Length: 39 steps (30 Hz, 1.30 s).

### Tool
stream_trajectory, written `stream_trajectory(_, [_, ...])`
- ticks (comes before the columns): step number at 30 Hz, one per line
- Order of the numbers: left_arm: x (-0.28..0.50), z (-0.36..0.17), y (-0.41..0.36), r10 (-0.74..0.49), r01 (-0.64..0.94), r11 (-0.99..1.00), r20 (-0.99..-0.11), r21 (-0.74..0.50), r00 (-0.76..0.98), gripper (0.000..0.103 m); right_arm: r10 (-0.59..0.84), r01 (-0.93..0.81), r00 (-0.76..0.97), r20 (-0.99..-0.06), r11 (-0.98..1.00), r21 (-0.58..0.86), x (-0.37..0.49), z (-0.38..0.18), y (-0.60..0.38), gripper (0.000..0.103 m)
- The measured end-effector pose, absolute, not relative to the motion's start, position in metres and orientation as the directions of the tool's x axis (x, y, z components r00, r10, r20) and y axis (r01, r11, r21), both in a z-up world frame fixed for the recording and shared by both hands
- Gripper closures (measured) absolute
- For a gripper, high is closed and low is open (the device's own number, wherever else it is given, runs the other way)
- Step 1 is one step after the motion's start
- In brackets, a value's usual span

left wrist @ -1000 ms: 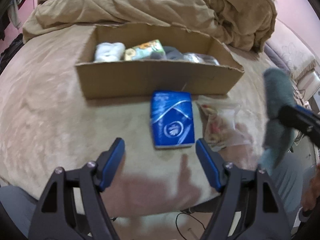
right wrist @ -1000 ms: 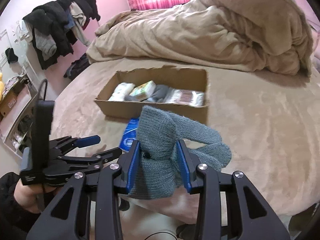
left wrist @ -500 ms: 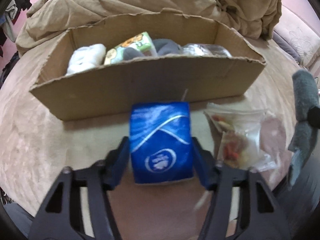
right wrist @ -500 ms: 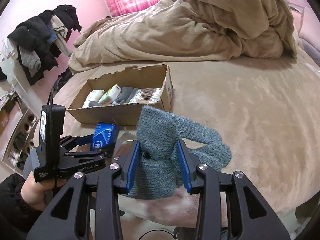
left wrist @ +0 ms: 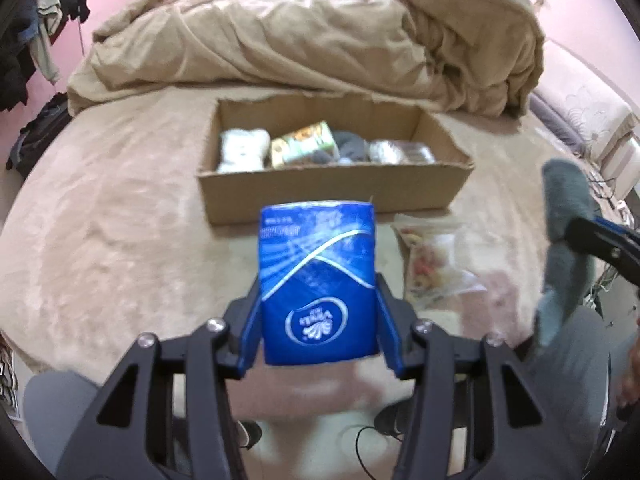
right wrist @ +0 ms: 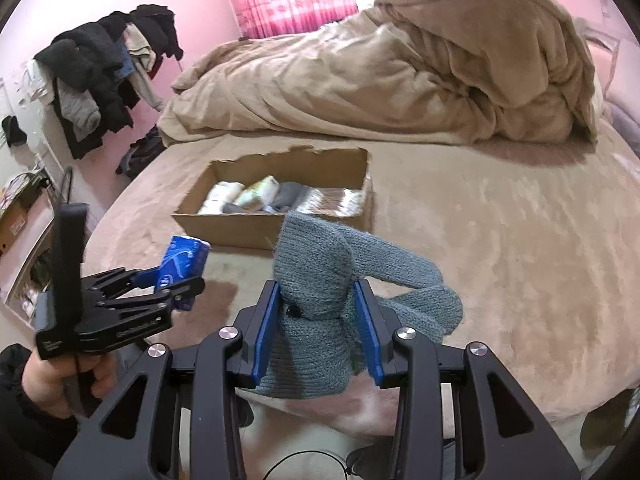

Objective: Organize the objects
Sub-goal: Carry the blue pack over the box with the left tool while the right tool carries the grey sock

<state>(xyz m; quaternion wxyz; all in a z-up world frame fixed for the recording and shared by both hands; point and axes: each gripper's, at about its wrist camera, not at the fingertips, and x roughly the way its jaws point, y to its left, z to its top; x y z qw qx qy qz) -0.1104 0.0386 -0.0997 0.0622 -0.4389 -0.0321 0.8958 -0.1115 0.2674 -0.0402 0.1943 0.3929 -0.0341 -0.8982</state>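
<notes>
Left wrist view: Now that the left tongs have closed in from wide apart, they are clamped on the blue tissue pack, which a second ago lay on the bed and now hangs clear of it, in front of the cardboard box.
Beside it: a clear snack bag lies on the bed just right of the pack; blur makes its contents hard to tell.
Right wrist view: the right tongs are clamped together on a grey knitted glove, held above the bed's near edge.
Box: already holds several items in a row.
Meaning: both hands are loaded; the carry to the box looks like the next step, the bag after.
</notes>
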Motion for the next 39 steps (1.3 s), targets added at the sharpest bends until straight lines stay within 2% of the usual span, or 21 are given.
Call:
stream_trajectory(6, [-0.067,-0.067,0.018,0.179,-0.078,-0.983,-0.750,-0.168,-0.637,0.053,-0.378,0.355,-0.634,-0.675,-0.917,0.180,-0.088,-0.018,0.249,0.063])
stream_trajectory(16, [-0.043,-0.026,0.000,0.198,-0.075,-0.976,-0.700,-0.202,-0.686,0.053,-0.407,0.410,-0.657,-0.634,-0.899,0.152,-0.068,0.015,0.218,0.063])
stream_trajectory(29, [-0.072,0.001,0.000,0.239,-0.117,-0.967,-0.653,-0.226,-0.719,0.053,-0.439,0.446,-0.667,-0.602,-0.882,0.149,-0.090,0.039,0.194,0.063])
stream_trajectory(39, [-0.116,-0.007,0.003,0.249,-0.127,-0.965,-0.657,-0.229,-0.711,0.053,-0.447,0.455,-0.673,-0.589,-0.878,0.147,-0.127,0.041,0.191,0.063])
